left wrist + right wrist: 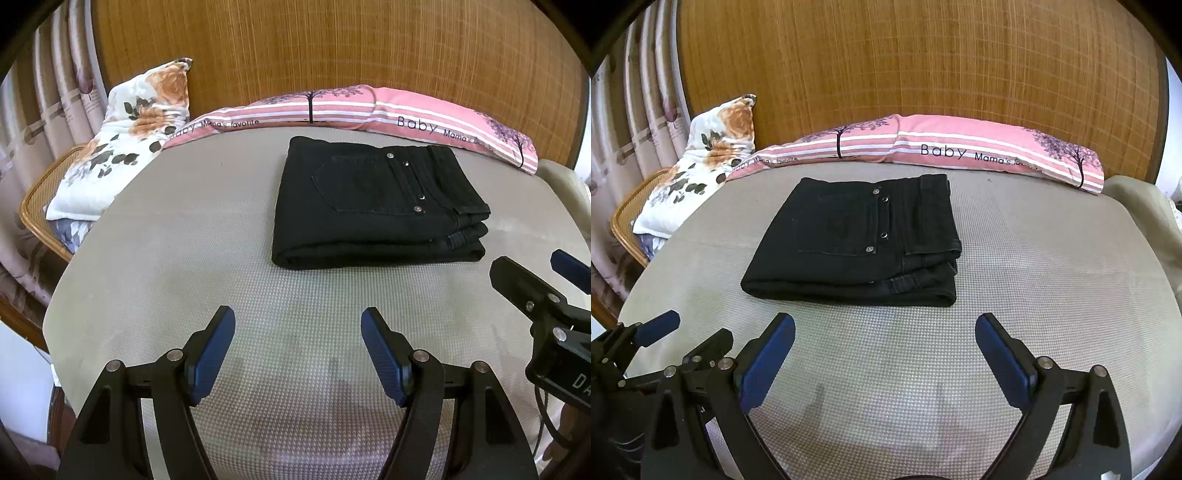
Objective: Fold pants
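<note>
Pants (pixel 376 206): black, folded into a stack, lying on the bed (pixel 184 258) near the pink pillow (pixel 406 114)
Hidden: lower layers covered
Left gripper (pixel 298 354): fingers released, nothing between
Right gripper (pixel 885 360): fingers spread, empty; cut off in left view
Room: bare mattress between fingers and pants

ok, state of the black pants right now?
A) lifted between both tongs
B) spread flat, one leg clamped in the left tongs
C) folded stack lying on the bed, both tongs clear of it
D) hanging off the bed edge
C: the black pants lie as a compact folded stack on the grey bed cover, and the left tongs and right tongs stand open and empty in front of it.
</note>
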The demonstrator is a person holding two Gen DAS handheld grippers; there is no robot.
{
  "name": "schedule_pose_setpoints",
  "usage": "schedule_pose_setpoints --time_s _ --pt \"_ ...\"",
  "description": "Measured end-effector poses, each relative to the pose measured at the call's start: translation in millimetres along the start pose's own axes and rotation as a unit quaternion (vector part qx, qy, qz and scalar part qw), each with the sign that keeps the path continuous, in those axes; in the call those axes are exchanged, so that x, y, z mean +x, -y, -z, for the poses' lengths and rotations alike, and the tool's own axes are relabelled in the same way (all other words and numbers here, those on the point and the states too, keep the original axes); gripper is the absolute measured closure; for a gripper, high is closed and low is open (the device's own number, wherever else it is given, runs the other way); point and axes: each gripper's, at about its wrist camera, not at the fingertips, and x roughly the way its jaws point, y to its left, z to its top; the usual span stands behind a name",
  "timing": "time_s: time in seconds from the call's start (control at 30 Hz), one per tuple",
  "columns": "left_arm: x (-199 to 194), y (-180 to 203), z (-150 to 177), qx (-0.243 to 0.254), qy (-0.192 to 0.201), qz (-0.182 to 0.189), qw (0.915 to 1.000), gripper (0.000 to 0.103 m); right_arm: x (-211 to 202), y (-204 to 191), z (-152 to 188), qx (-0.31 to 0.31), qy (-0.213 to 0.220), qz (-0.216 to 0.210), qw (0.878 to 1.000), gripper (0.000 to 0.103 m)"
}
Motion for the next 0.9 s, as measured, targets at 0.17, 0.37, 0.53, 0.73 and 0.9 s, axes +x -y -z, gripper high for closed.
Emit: schedule_pose_setpoints --time_s 0.17,0.37,0.53,0.73,0.9 --pt "2.2 0.3 2.0 0.002 -0.004 -0.002 1.0 0.032 0.1 -1.4 1.7 0.004 -0.003 -0.008 1.0 0.006" --pt "3.6 -0.5 3.6 -0.001 -0.006 -0.004 1.0 0.032 0.0 -4.1 3.6 0.002 -0.006 -0.01 1.0 0.006" --pt "3.4 -0.8 3.6 -0.001 -0.006 -0.005 1.0 0.032 0.2 -3.8 4.2 0.003 -0.009 -0.008 1.0 0.006" --pt "3.5 -1.5 5.1 -0.003 -0.007 -0.005 1.0 0.032 2.3 -3.5 5.7 0.0 -0.014 -0.006 1.0 0.006" --pt "3.6 -1.7 6.2 -0.004 -0.007 -0.005 1.0 0.032 3.8 -3.1 6.2 0.0 -0.018 -0.005 1.0 0.006"
